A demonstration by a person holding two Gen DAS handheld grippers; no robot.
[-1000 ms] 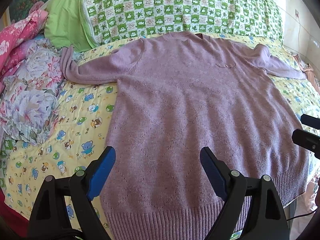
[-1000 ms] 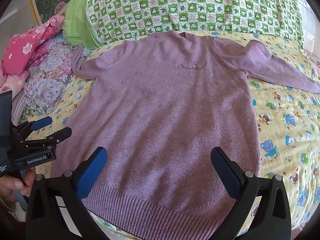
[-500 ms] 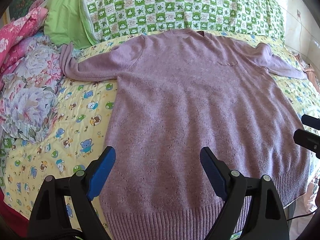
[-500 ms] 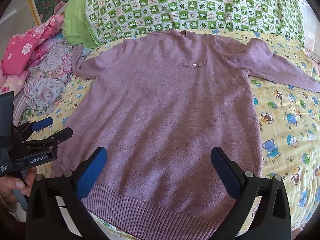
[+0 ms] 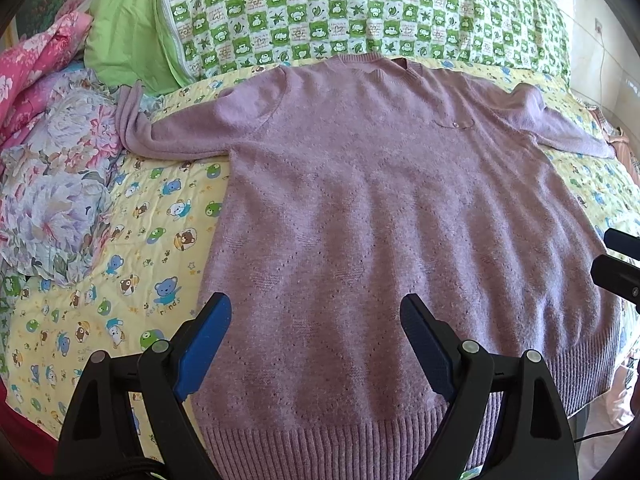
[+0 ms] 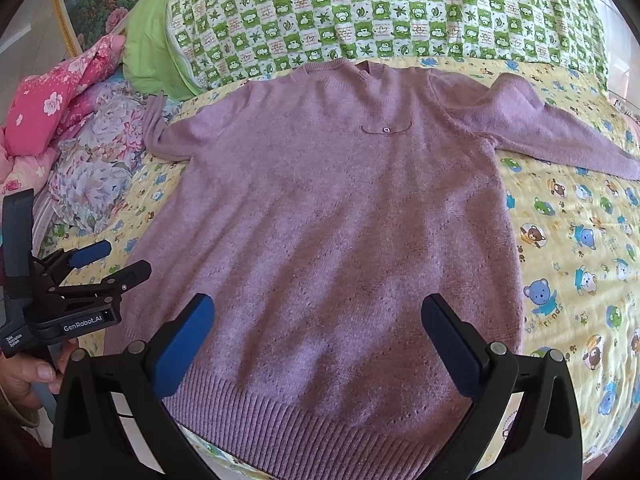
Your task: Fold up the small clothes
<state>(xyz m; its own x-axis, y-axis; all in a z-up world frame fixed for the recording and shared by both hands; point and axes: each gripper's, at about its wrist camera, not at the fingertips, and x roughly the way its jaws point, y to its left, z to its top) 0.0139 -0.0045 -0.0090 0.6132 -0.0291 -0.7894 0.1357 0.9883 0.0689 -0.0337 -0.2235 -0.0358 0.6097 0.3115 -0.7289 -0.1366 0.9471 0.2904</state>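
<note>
Bed surface: yellow cartoon-bear quilt (image 5: 132,240), with a green checked pillow (image 5: 360,12) along the head and a heap of floral bedding (image 5: 60,184) off to one side. My mauve sweater (image 5: 380,220) lies flat on the quilt, front up, neck toward the pillow, ribbed hem (image 6: 320,412) nearest me, both sleeves spread outward.

Tool state: left gripper (image 5: 316,340) hovers over the lower body of the sweater near the hem, jaws wide apart, nothing between the pads. Right gripper (image 6: 318,340) likewise spread wide and empty, above the hem a little further along. Neither touches the knit as far as I can judge.

Step in hand, as I read it: nothing folded yet; first fold to be set up. To do it well I should take a sleeve or a side edge, not the middle of the body. Pinch only the layers I mean to lift, both hands at matching height along the same edge, and carry it over so the fold line runs parallel to the side seam. Knit is soft and stretchy; a lopsided pull will probably skew the hem.

View differences: the right wrist view shows the left gripper from outside (image 6: 92,276), with the fingers (image 6: 28,372) of the hand that holds it, and the right sleeve (image 6: 560,132) nearly full length. The left wrist view shows the left sleeve (image 5: 168,136) out to its cuff on the floral bedding, and only the tips of the right gripper (image 5: 620,264) at the frame edge.
</note>
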